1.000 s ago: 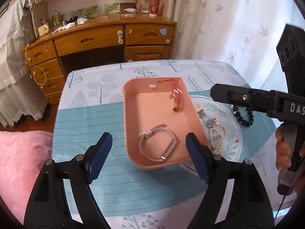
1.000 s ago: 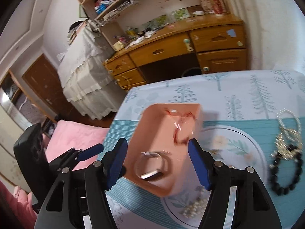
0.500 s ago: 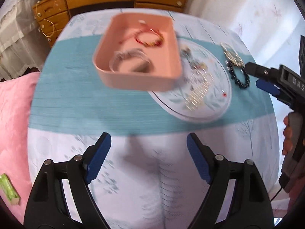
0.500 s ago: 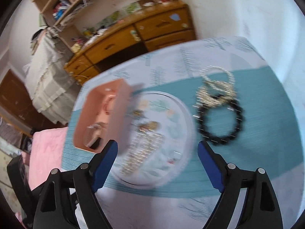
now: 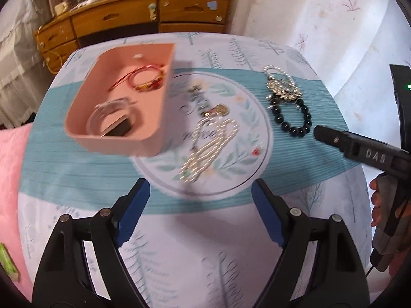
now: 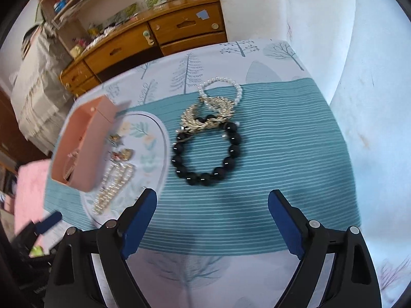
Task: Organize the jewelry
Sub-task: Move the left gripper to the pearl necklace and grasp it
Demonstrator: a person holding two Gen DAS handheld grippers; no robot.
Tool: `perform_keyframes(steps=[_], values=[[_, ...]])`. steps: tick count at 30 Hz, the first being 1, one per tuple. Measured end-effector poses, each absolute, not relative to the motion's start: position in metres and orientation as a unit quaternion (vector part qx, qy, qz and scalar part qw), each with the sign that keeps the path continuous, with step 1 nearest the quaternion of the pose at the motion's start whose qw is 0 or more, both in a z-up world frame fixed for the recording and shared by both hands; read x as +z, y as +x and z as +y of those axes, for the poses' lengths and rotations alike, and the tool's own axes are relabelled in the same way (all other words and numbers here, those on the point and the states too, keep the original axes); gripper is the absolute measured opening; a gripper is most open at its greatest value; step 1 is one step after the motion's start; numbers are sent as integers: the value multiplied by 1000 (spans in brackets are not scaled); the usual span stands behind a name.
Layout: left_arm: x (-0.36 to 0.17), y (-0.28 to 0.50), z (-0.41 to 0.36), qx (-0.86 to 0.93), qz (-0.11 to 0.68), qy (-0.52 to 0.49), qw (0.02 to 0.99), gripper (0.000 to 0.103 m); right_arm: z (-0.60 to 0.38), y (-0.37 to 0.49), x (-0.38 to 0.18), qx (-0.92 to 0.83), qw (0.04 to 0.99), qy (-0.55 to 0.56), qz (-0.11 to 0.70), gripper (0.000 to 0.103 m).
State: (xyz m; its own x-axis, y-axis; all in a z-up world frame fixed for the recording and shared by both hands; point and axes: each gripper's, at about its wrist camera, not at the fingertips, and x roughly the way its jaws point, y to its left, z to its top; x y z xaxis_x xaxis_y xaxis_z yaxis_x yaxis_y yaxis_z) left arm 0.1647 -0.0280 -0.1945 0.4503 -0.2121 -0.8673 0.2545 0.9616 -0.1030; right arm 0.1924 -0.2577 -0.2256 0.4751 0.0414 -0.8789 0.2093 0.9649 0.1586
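Observation:
A pink tray [image 5: 115,146] at the table's left holds a red cord bracelet [image 5: 147,80] and a silver bangle [image 5: 113,118]. To its right a floral plate [image 5: 246,159] carries a pearly chain [image 5: 210,146] and a small gold piece [image 5: 218,110]. On the teal cloth lie a black bead bracelet [image 6: 203,177], a gold ornament [image 6: 208,118] and a pearl bracelet [image 6: 221,80]. My left gripper [image 5: 200,200] hangs open over the plate's near rim, holding nothing. My right gripper [image 6: 213,205] hovers just short of the black bracelet, jaws opening, nothing between them.
A wooden desk with drawers [image 5: 143,18] stands behind the table. Pink bedding [image 5: 10,179] lies off the left edge, with a small green item [image 5: 7,261] on it. A white curtain [image 5: 334,25] hangs at the right. Bare tablecloth [image 6: 195,277] lies near me.
Both grippers have pulled back and swung right. The tray left the space between the fingers and now sits up left. The right view now centres on the black bracelet, its jaws wider.

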Motion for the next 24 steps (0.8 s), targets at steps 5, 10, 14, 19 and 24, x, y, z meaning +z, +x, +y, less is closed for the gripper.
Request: perform_keyframes(steps=[5, 10, 14, 19, 24], values=[[-205, 173, -49, -122, 487, 38, 864, 79, -258, 202, -239, -33, 851, 78, 518, 91], [-223, 183, -59, -83, 470, 61, 877, 79, -255, 207, -253, -16, 856, 50, 515, 92], [-237, 193, -58, -70, 475, 55, 876, 71, -249, 212, -260, -7, 867, 26, 498, 92], [-247, 205, -53, -67, 469, 25, 880, 70, -244, 225, -269, 1, 870, 9, 493, 92], [-251, 210, -57, -78, 449, 23, 890, 69, -235, 239, -276, 10, 873, -24, 487, 93]])
